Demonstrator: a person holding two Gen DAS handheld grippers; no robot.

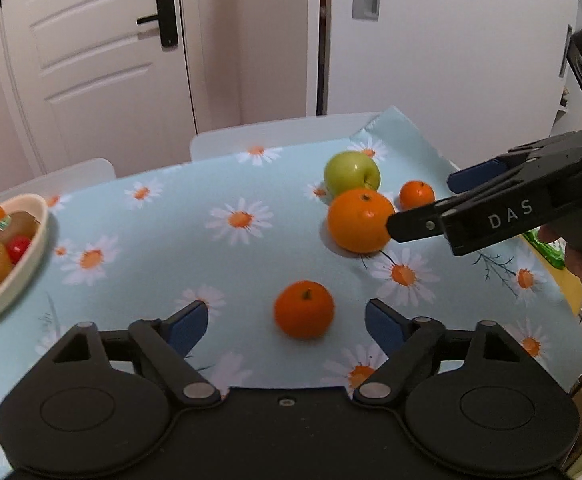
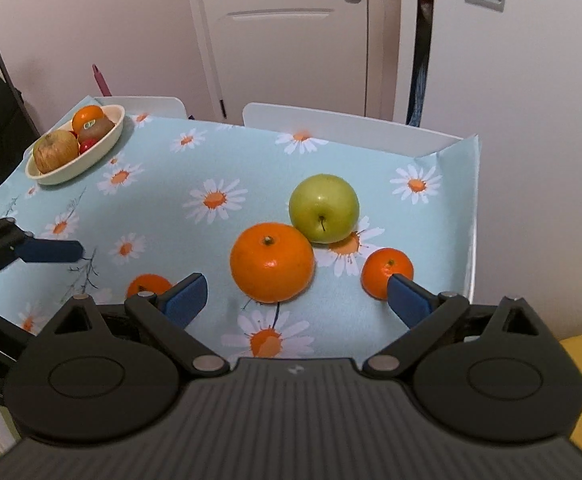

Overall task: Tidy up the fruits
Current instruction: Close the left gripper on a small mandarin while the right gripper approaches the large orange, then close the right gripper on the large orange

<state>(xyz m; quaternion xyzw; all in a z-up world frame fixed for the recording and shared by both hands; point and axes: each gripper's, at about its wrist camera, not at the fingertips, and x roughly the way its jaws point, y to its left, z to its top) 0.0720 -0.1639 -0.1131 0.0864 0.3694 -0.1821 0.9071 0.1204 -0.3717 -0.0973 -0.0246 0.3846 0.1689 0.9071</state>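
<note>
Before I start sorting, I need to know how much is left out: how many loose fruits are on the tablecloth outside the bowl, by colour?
Orange: 3, the large orange, the small one by the right gripper and the one before the left gripper.
Green: 1, the apple.
Total: 4.

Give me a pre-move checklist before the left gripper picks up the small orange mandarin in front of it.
1. Left gripper open: ok.
2. Small orange mandarin lined up between the blue pads: ok.
3. Mandarin clear of other fruit: ok; the large orange and the green apple lie farther off.
4. Right gripper out of the way: ok; open, over by the large orange.
5. Room in the cream oval dish: cannot tell; it already holds several fruits.
</note>
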